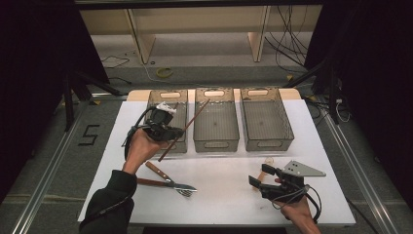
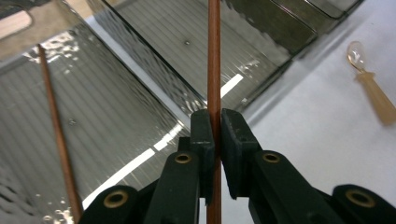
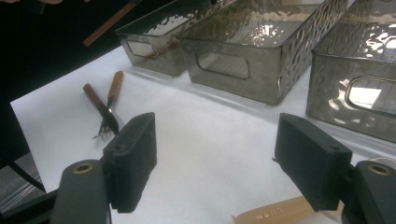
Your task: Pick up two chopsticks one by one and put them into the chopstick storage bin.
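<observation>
L gripper (image 1: 171, 132) raised over bins, pinching chopstick (image 1: 185, 129) aslant

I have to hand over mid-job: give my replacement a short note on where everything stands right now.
Left gripper: shut on a chopstick, held above the left bin.
Right gripper: open, nothing held, over the spoon on the table.
Done: one chopstick lies in the left bin.
Left: drop the held chopstick; two forks and the spoon remain on the table.

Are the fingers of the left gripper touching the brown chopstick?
Touching. In the left gripper view both fingers of the left gripper press against the chopstick, with no gap visible on either side.
</observation>
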